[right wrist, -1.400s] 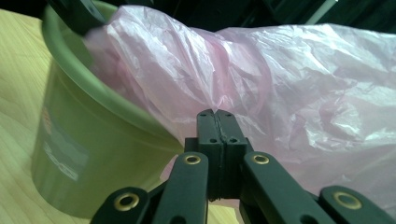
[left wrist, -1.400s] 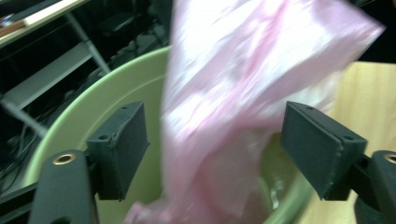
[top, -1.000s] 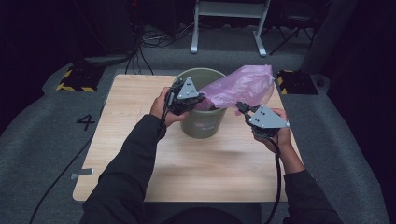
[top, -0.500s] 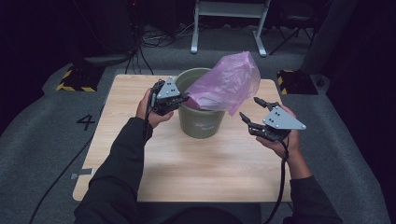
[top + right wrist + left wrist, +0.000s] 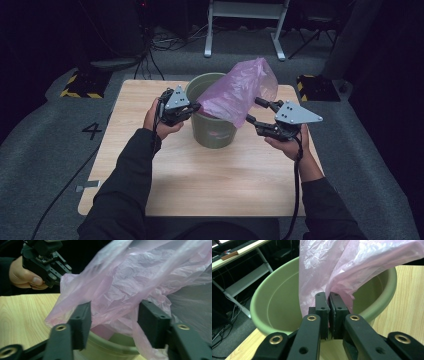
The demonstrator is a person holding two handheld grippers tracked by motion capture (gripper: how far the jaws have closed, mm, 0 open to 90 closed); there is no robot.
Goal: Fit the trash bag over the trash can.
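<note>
Your pink bag (image 5: 239, 94) is very thin and very light. It is soft and floppy, so it bends and puffs up any way it likes. It is a bit slippery too, and it can tear if you pull hard.

Right now the bag sits half in the green bucket (image 5: 212, 131) and balloons up above the rim, between your two tongs. The bucket stands on the wooden table (image 5: 210, 175).

Your left tongs (image 5: 329, 295) are pinched tight on one edge of the bag, just over the near side of the bucket rim. That is a good grip, I think, because you hold the edge and not the puffy middle.

Your right tongs (image 5: 113, 315) are partly open and have just been closing. The bag hangs loose between the jaws, and the pads do not squeeze it yet.

Take hold of the edge of the bag's mouth on that side, across from your left tongs. Grab a fold with two layers if you can. Pull slowly and gently so the thin plastic does not slide out or rip.
</note>
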